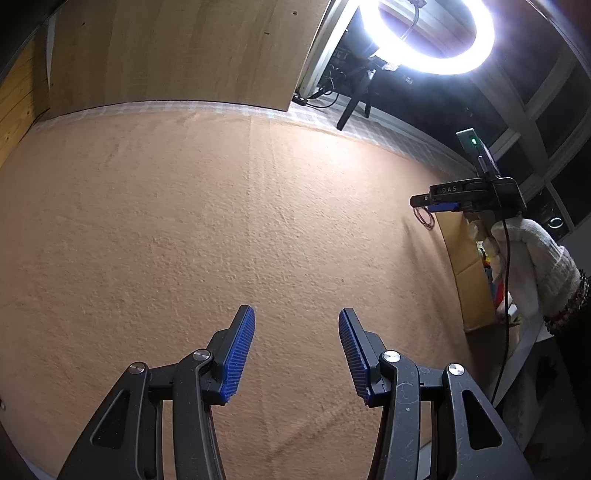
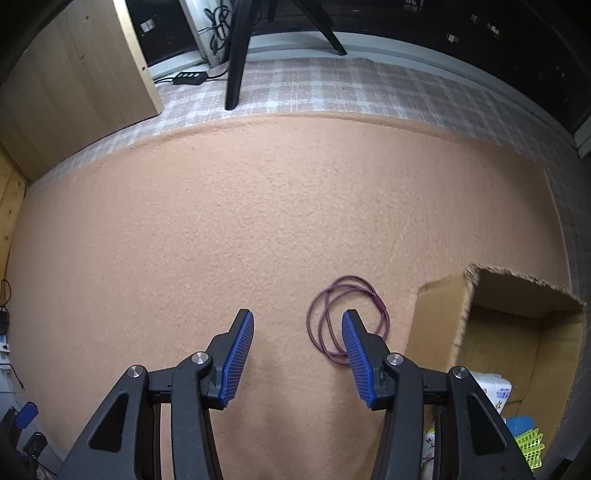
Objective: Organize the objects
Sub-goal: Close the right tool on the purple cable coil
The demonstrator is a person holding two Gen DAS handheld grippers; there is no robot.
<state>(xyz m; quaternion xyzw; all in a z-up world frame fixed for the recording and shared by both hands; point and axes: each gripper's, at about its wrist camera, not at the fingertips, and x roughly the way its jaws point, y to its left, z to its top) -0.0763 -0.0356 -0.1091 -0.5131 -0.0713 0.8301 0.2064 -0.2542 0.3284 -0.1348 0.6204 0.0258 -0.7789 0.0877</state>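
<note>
A coiled purple cord (image 2: 325, 314) lies on the orange carpet (image 2: 258, 206), just left of an open cardboard box (image 2: 436, 321). My right gripper (image 2: 297, 317) is open and empty above the carpet; its right finger overlaps the coil's right side in view. In the left wrist view the right gripper (image 1: 421, 203) hangs at the far right, held by a white-gloved hand (image 1: 535, 258), with the cord (image 1: 424, 219) just below its tips. My left gripper (image 1: 297, 317) is open and empty over bare carpet (image 1: 184, 221).
The box holds a white packet (image 2: 495, 391), a blue item (image 2: 521, 424) and a green basket (image 2: 532, 446). A wooden cabinet (image 1: 177, 51) stands at the back left. A ring light (image 1: 428, 33) on a black tripod (image 2: 236, 51) and a power strip (image 2: 190, 77) sit on checked flooring (image 2: 369, 88).
</note>
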